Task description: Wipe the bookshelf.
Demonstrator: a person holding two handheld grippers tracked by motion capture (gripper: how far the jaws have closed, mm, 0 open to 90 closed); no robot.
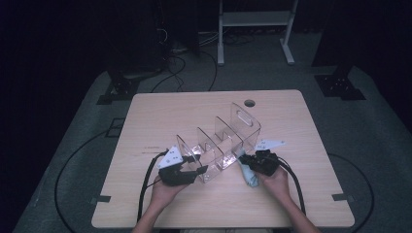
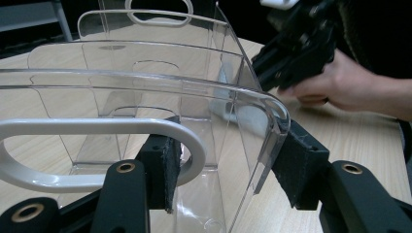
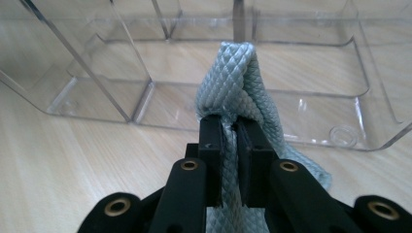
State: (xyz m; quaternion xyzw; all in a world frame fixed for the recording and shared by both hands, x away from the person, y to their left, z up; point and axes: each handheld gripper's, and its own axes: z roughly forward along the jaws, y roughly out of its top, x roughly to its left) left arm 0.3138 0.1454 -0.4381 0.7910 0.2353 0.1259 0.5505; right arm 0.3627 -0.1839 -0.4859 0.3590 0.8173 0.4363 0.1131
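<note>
Clear divided organizer [image 1: 221, 143] sits mid tabletop [image 1: 301, 194], running on a diagonal from near the front-left area toward the far-right, handle cutouts at both end walls. Left gripper [image 1: 198, 171] is clamped on the near end wall: in the left gripper view one pad [image 2: 163, 165] sits inside by the white-rimmed handle slot [image 2: 97, 150], the other pad outside at the curved corner, jaws partly closed with the wall pinched between. Likely purpose: pinning the organizer so it does not slide or tip while the other hand works against it. Right gripper [image 1: 244, 158] is at the organizer's right long side, toward the front-right of the tabletop, jaws nearly fully closed on a folded pale blue cloth [image 1: 248, 174]; in the right gripper view the cloth [image 3: 233, 87] bulges up past the jaw tips with its tail hanging below onto the tabletop. Folded bunch gives a padded wiping face ahead of the jaws. Cloth tip points at the low clear side wall [image 3: 272, 97]; cannot tell if it is touching the plastic yet, looks just beside it. Judgement: wiping or cleaning the organizer, early stage, cloth about to meet the outer wall. Compartments look empty. Risk: a push from the cloth could shift the light plastic, hence the brace.
</note>
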